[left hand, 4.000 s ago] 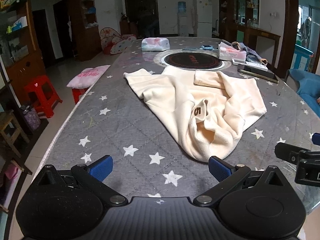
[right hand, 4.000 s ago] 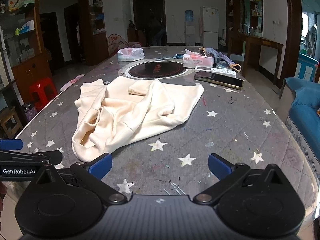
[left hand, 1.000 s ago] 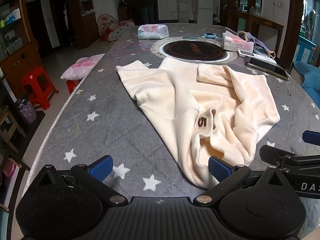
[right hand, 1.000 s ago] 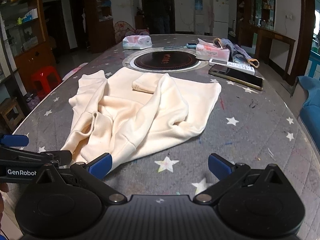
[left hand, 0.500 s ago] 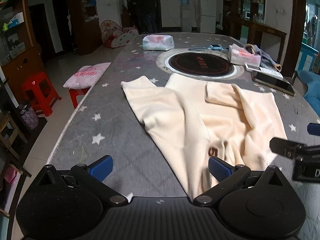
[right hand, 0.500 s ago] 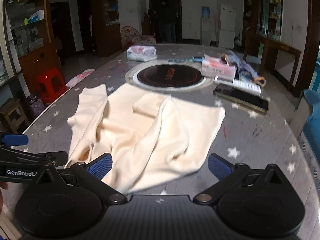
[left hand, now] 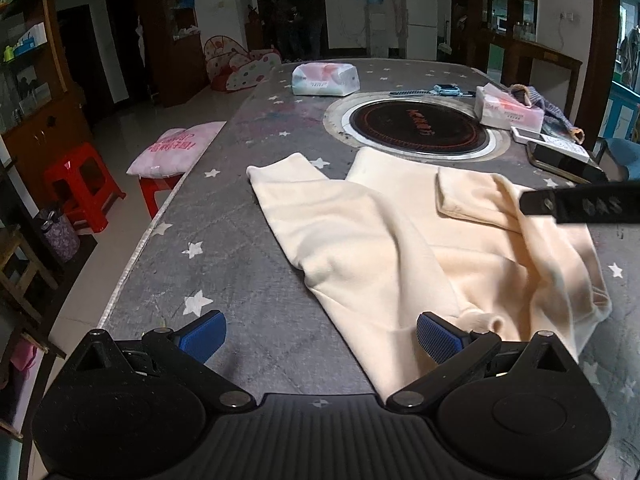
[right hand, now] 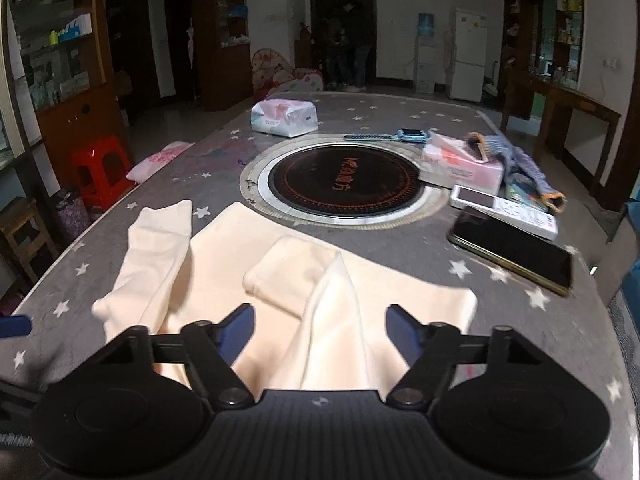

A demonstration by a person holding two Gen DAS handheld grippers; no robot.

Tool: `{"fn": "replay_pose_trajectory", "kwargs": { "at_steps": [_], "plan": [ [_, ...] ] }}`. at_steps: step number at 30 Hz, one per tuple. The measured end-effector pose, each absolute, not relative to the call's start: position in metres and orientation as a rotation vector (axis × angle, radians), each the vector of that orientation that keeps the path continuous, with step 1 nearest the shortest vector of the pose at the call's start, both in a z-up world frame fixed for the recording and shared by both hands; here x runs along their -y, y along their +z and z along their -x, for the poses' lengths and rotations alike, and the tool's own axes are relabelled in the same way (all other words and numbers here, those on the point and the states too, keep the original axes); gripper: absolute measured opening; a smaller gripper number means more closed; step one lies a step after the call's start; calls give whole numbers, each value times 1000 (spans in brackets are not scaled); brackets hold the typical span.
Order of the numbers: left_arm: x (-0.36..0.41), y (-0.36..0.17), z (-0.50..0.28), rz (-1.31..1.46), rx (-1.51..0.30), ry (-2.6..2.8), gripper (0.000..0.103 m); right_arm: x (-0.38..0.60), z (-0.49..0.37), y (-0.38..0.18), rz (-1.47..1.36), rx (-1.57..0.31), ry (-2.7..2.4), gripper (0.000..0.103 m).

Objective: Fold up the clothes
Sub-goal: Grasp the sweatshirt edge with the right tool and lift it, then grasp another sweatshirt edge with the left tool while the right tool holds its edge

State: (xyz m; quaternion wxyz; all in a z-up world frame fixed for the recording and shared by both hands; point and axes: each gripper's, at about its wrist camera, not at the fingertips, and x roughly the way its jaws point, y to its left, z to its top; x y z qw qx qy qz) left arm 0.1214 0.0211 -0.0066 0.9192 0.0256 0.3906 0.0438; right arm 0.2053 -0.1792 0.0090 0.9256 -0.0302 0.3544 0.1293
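Note:
A cream sweatshirt (left hand: 400, 240) lies crumpled on the grey star-print table (left hand: 240, 248), one sleeve stretched toward the far left. My left gripper (left hand: 320, 338) is open low over the shirt's near hem, its right pad (left hand: 434, 338) against the cloth. My right gripper (right hand: 320, 334) is open, jaws narrower than before, over the shirt's (right hand: 320, 300) raised middle fold. The right gripper's body crosses the left wrist view (left hand: 580, 204) at the right.
A round black induction hob (right hand: 344, 184) is set in the table beyond the shirt. A dark phone (right hand: 516, 254), a remote, tissue boxes (right hand: 460, 162) and a tissue pack (right hand: 284, 116) lie around it. Red stools (left hand: 80, 184) stand left of the table.
Both grippers have moved forward over the shirt. The right gripper has risen and advanced, and its jaws have narrowed. The shirt's near hem now lies under the left gripper.

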Motion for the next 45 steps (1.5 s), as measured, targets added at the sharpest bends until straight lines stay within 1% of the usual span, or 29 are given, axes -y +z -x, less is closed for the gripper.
{"fn": "replay_pose_trajectory", "kwargs": {
  "at_steps": [2,3,5,7,9,11,12,13,14,17,22,27,30,35,38,42,45],
  "plan": [
    [-25,-9,-125,-47,-809,94,103,176,-223,3,62,-739,264,64],
    [-27,-11,-126,-46,-813,97,103,175,-231,-1,59,-748,260,62],
    [-30,-13,-128,-47,-818,104,103,175,-246,-8,52,-767,251,55],
    [-33,-15,-131,-45,-824,113,103,175,-259,-15,46,-784,243,54],
    [-36,-16,-133,-41,-830,122,103,176,-270,-22,42,-800,238,50],
    [-39,-18,-135,-37,-836,130,103,175,-278,-27,43,-820,239,41],
    [-39,-19,-136,-36,-839,131,103,175,-280,-30,44,-826,240,39],
    [-40,-20,-136,-36,-842,133,103,175,-281,-31,47,-828,242,31],
    [-40,-21,-136,-38,-844,134,103,175,-281,-32,46,-830,244,20],
    [-39,-22,-136,-44,-848,140,103,177,-277,-29,50,-823,237,8],
    [-39,-18,-130,-38,-835,143,103,185,-256,-8,109,-746,191,6],
    [-37,-13,-124,-31,-819,136,103,215,-219,16,112,-673,108,6],
    [-33,-9,-118,-32,-805,125,103,242,-183,29,82,-639,46,6],
    [-29,-6,-110,-33,-794,106,103,282,-122,33,1,-606,-64,6],
    [-25,-5,-105,-45,-788,98,103,300,-92,25,-38,-617,-123,6],
    [-25,-3,-101,-44,-787,94,103,318,-68,7,-88,-691,-171,7],
    [-28,-3,-100,-49,-788,107,103,323,-60,-3,-101,-745,-192,13]
  ]
}}
